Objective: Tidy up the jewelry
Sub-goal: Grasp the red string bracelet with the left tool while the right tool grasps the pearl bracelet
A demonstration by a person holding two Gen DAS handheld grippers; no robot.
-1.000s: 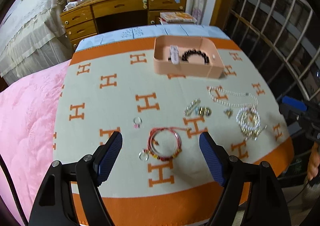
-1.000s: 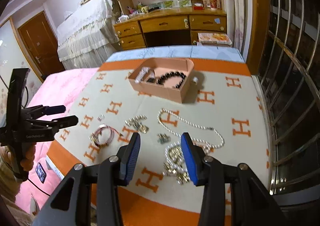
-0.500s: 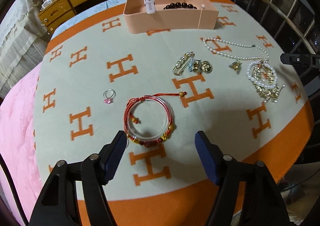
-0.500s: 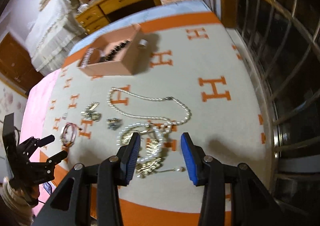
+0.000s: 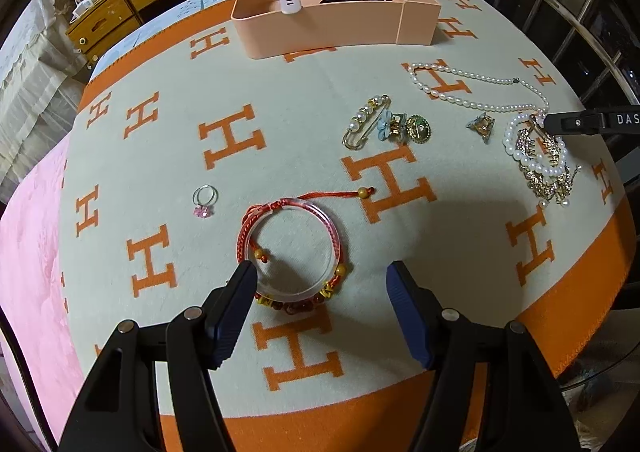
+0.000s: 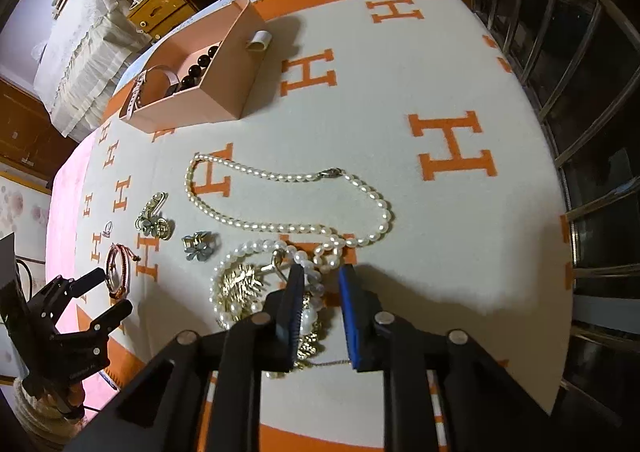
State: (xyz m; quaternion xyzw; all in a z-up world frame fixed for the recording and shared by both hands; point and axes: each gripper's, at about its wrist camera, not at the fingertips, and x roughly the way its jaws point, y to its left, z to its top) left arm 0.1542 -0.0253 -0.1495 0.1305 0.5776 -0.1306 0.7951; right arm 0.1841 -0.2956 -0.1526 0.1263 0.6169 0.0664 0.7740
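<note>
1. The left gripper hangs with wide jaws around the stiff red bracelet on the blanket; take its rim.
2. The right gripper has just been narrowing its jaws over the loose, slippery pearl pile; whether the pads already press it I cannot tell.

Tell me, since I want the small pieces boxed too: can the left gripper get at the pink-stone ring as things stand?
Probably yes. The left gripper hangs open over the red cord bracelet, and the pink-stone ring lies apart from it, just to the left on bare blanket, with nothing over it.
</note>
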